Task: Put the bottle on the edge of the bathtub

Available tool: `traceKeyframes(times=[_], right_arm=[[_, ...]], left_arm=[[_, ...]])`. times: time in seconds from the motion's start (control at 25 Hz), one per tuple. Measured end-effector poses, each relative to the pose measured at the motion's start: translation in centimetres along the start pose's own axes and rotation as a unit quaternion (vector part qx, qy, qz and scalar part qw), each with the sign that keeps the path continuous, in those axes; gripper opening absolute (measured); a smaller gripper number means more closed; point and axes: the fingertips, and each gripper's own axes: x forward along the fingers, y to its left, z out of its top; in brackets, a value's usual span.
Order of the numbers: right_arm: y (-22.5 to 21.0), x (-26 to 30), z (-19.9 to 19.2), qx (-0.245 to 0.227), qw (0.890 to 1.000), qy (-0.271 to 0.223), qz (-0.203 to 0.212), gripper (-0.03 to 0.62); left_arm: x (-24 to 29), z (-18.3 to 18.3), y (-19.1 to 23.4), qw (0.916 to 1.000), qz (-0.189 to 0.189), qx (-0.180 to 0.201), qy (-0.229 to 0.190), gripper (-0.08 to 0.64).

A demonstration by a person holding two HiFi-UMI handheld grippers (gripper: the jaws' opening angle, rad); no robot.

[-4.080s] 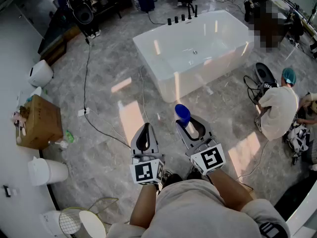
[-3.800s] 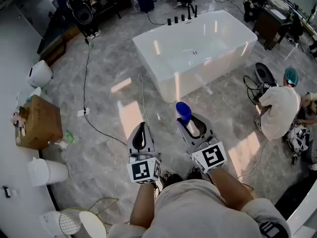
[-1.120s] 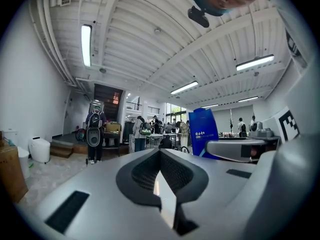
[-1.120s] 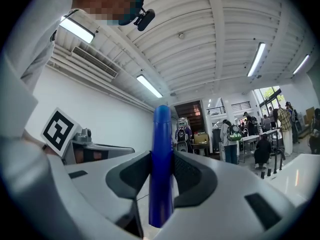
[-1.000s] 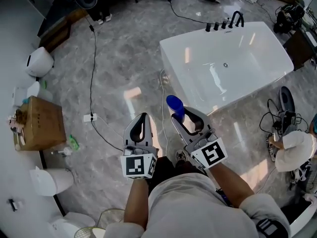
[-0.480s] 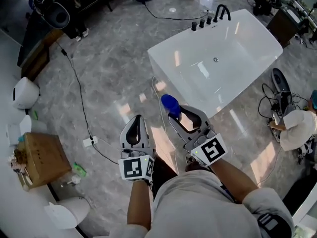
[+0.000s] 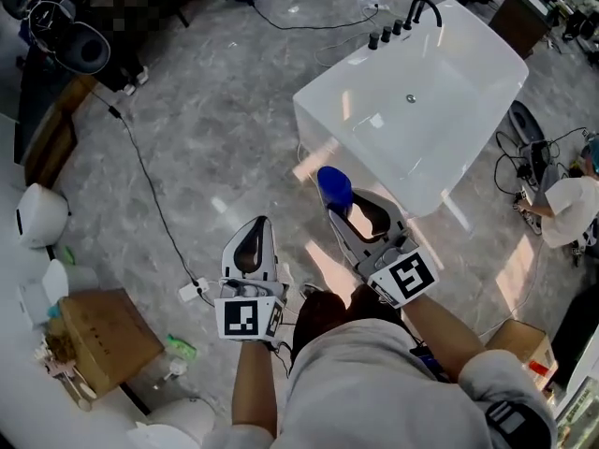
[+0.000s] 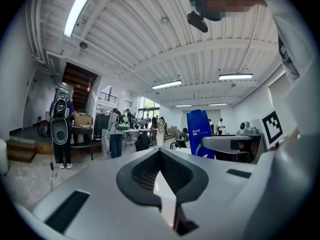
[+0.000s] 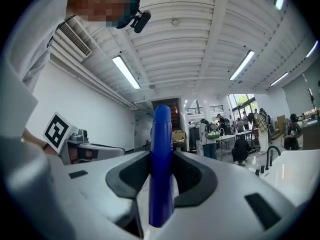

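Observation:
A blue bottle (image 7: 334,187) stands upright between the jaws of my right gripper (image 7: 343,206), which is shut on it. In the right gripper view the bottle (image 9: 161,164) rises between both pads. The white bathtub (image 7: 328,88) lies just ahead and to the right, its near corner a short way beyond the bottle. My left gripper (image 7: 255,227) is held to the left over the grey floor, shut and holding nothing. The left gripper view shows its closed jaws (image 8: 160,153), with the bottle (image 8: 200,133) off to the right.
A black faucet and knobs (image 7: 402,21) stand at the tub's far end. A black cable (image 7: 150,195) and a power strip (image 7: 194,291) lie on the floor at left. A cardboard box (image 7: 108,340) sits lower left. A crouching person (image 7: 576,209) is beside the tub's right.
The bathtub has come nearer and swung to the upper right as the person walked toward it. The bottle has stayed gripped in the right gripper. The left gripper has stayed shut.

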Motion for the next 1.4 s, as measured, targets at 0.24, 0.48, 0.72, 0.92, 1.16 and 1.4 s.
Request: traceKeyframes(times=[0.24,0.48,0.72,0.92,1.16,1.4], right_arm=[[1.5,4.7,-1.8,0.019,0.999,0.011,-0.024,0.146],[-1.2,9.6,-2.5,0.029,0.998,0.01,-0.047,0.146],[-6.0,16.5,-2.5,0.035,0.997,-0.012,-0.069,0.146],[-12.3,22.8,-2.3,0.045,0.995,-0.024,-0.091,0.146],[-18.5,28.1,-1.5,0.032,0.993,-0.032,-0.112,0.146],[-21.7,30.8,-1.4,0.029,0.988,-0.033,-0.147,0.146]], left_arm=[[0.8,-0.4,5.0,0.9993,-0.038,0.0,0.005,0.009],[5.4,0.6,7.7,0.9952,-0.098,0.003,0.008,0.009],[14.2,1.8,10.2,0.977,-0.213,0.009,-0.003,0.009],[24.2,2.4,14.2,0.9601,-0.279,0.001,0.02,0.009],[33.0,2.8,16.2,0.936,-0.349,0.026,0.041,0.009],[38.2,2.8,16.7,0.9145,-0.4,0.03,0.056,0.009]])
